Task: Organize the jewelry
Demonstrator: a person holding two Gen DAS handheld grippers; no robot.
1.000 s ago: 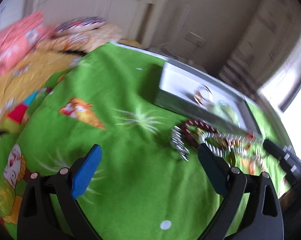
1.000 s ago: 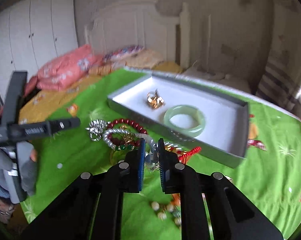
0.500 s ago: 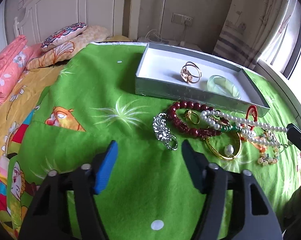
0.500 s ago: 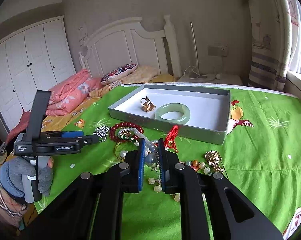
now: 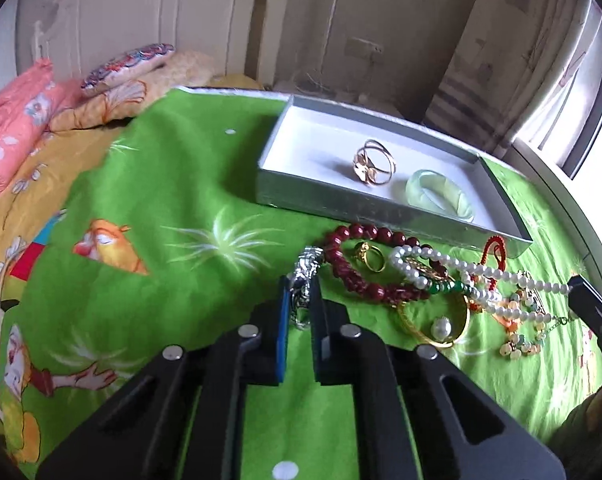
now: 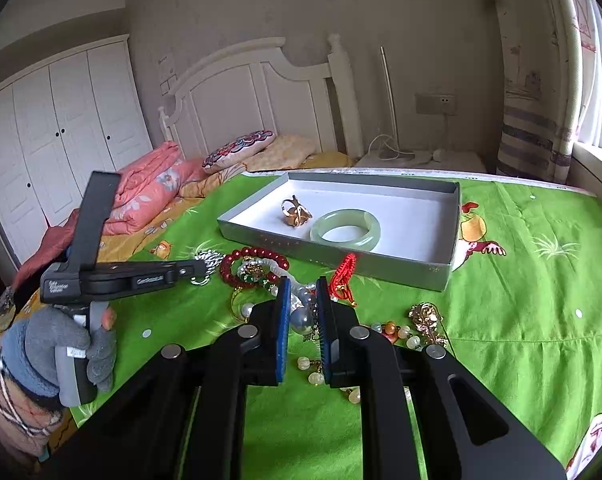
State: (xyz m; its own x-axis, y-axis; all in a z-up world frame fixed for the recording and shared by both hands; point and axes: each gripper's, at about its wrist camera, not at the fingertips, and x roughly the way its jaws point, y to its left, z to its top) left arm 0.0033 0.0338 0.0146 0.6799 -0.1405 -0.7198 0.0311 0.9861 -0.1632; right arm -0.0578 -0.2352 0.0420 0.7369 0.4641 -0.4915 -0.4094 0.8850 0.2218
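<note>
While the silver bracelet (image 5: 305, 285) is pinched between the left gripper (image 5: 301, 312) pads and pearls (image 6: 304, 318) by the right gripper (image 6: 303, 312), a lift toward the tray (image 5: 341, 204) ahead is judged next.

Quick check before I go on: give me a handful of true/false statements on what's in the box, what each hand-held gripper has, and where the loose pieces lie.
1. The grey box holds a pale green bangle and a gold ring. True.
2. The left hand-held gripper is closed on a silver bracelet. True.
3. The red bead bracelet lies inside the box. False: it lies on the green bedspread in front of the box.
4. The right hand-held gripper stands wide open with nothing between its pads. False: it is nearly shut, with a grey pearl of the pearl strand between them.
5. The box is full. False: most of its white floor is bare.
</note>
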